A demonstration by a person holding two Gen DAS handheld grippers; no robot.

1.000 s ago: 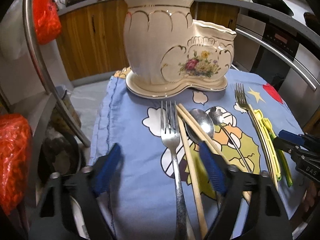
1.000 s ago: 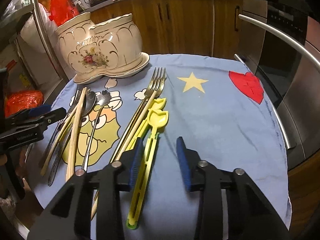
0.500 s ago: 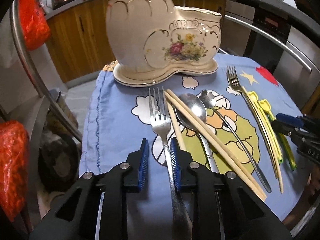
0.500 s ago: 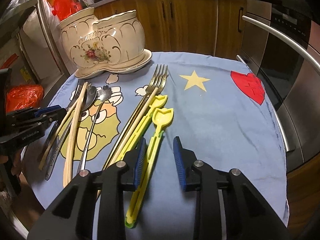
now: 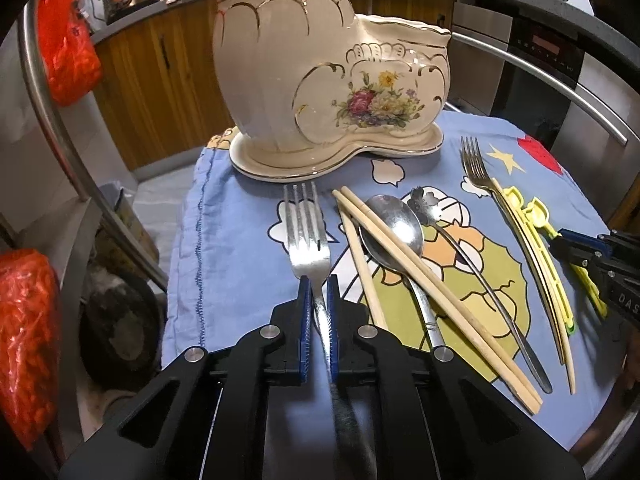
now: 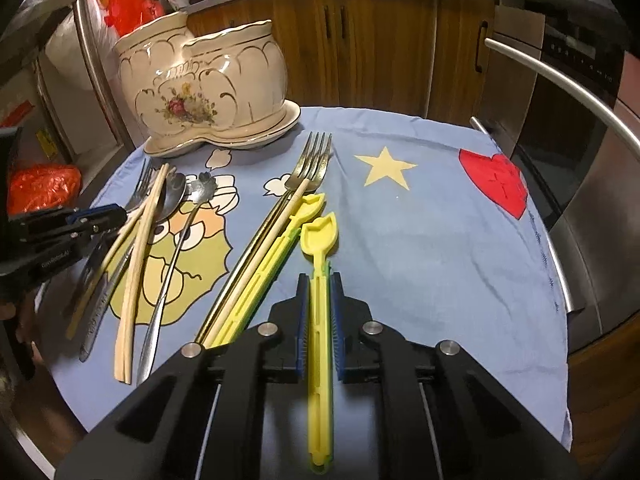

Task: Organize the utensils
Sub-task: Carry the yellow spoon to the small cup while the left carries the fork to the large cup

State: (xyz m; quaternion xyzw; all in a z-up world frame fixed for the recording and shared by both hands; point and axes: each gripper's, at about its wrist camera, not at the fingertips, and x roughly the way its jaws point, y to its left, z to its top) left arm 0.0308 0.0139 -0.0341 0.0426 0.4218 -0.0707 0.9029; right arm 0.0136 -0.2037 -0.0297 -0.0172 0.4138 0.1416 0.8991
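Observation:
My left gripper (image 5: 317, 284) is shut on the handle of a steel fork (image 5: 306, 228) at the left of the blue cloth. My right gripper (image 6: 319, 280) is shut on the handle of a yellow plastic spoon (image 6: 318, 236). A cream ceramic holder (image 5: 320, 72) with gold trim and flowers stands at the back; it also shows in the right wrist view (image 6: 208, 84). Between the grippers lie wooden chopsticks (image 5: 420, 284), a steel spoon (image 5: 394, 228), a thin flower-ended spoon (image 5: 464, 252), a second fork (image 6: 310, 164) and another yellow utensil (image 6: 280, 240).
The blue cartoon cloth (image 6: 420, 220) covers a small round table. Steel rails (image 5: 60, 120) curve on both sides. Red bags (image 5: 24, 340) hang at the left. An oven (image 6: 580, 92) and wooden cabinets (image 6: 360, 48) stand behind.
Both grippers moved forward and closed: the left onto the fork handle, the right onto the yellow spoon handle. The yellow spoon shifted slightly right between the fingers.

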